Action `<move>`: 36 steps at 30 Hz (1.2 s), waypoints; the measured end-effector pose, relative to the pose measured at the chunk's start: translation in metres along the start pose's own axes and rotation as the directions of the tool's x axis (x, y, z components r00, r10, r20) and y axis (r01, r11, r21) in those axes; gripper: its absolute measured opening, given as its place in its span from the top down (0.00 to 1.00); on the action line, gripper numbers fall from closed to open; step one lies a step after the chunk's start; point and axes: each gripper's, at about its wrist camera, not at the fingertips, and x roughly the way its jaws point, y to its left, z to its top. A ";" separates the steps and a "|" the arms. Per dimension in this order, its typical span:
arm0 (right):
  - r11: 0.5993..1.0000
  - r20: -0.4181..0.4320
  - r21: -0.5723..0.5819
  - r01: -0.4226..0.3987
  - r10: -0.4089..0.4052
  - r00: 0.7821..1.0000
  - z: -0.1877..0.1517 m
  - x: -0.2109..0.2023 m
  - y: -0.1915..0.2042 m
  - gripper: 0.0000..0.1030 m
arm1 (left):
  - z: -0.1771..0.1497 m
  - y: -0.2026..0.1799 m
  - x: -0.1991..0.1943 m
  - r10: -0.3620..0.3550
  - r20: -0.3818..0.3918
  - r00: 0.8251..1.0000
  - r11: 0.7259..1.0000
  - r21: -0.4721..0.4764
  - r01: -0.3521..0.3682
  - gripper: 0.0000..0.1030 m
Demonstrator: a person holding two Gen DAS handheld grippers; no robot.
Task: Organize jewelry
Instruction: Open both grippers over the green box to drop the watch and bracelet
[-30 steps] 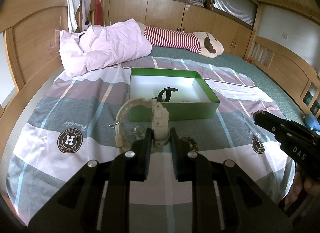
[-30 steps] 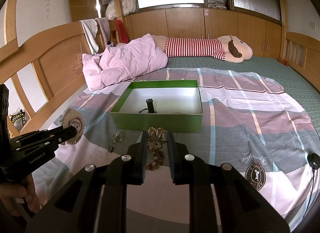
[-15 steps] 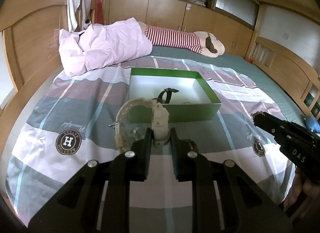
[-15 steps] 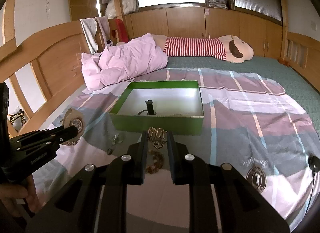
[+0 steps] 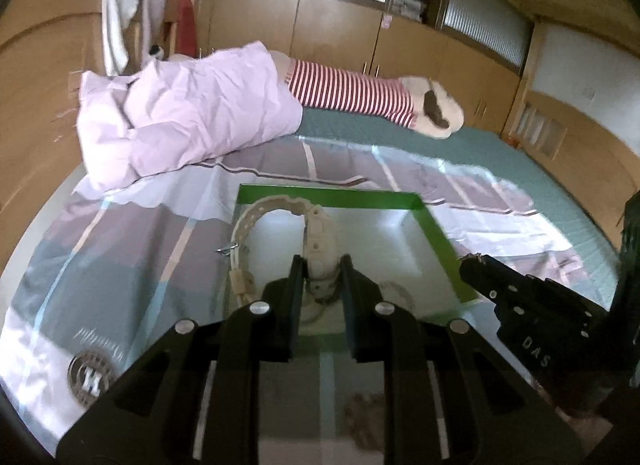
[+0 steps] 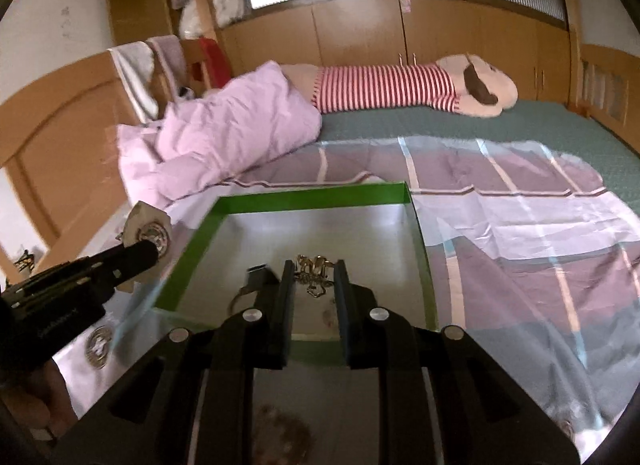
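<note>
My left gripper (image 5: 320, 265) is shut on a cream wristwatch (image 5: 316, 241), whose strap loops up and to the left over the green box (image 5: 332, 199). That same watch's round face (image 6: 146, 239) shows at the left gripper's tip in the right wrist view. My right gripper (image 6: 312, 269) is shut on a gold chain piece (image 6: 314, 271) and hangs over the green box (image 6: 304, 195). Inside the box lies a black watch (image 6: 258, 273) just left of the right fingers. A beaded bracelet (image 5: 366, 421) lies blurred on the bedspread below the left gripper.
A striped bedspread (image 6: 520, 233) covers the near part of the bed. A pink duvet (image 5: 180, 121) and a striped plush toy (image 5: 360, 93) lie at the far side. Wooden bed frame and cupboards surround it. A hand (image 6: 28, 405) grips the left tool.
Both grippers have moved forward over the green box, each still carrying its piece. The box now fills the view under the fingers; the loose items on the bedspread dropped behind.
</note>
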 end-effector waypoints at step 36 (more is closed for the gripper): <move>0.999 0.109 -0.016 -0.046 0.047 0.993 -0.077 -0.214 0.002 0.32 | -0.098 0.025 -0.209 0.069 0.098 0.993 0.997 0.031 -0.072 0.06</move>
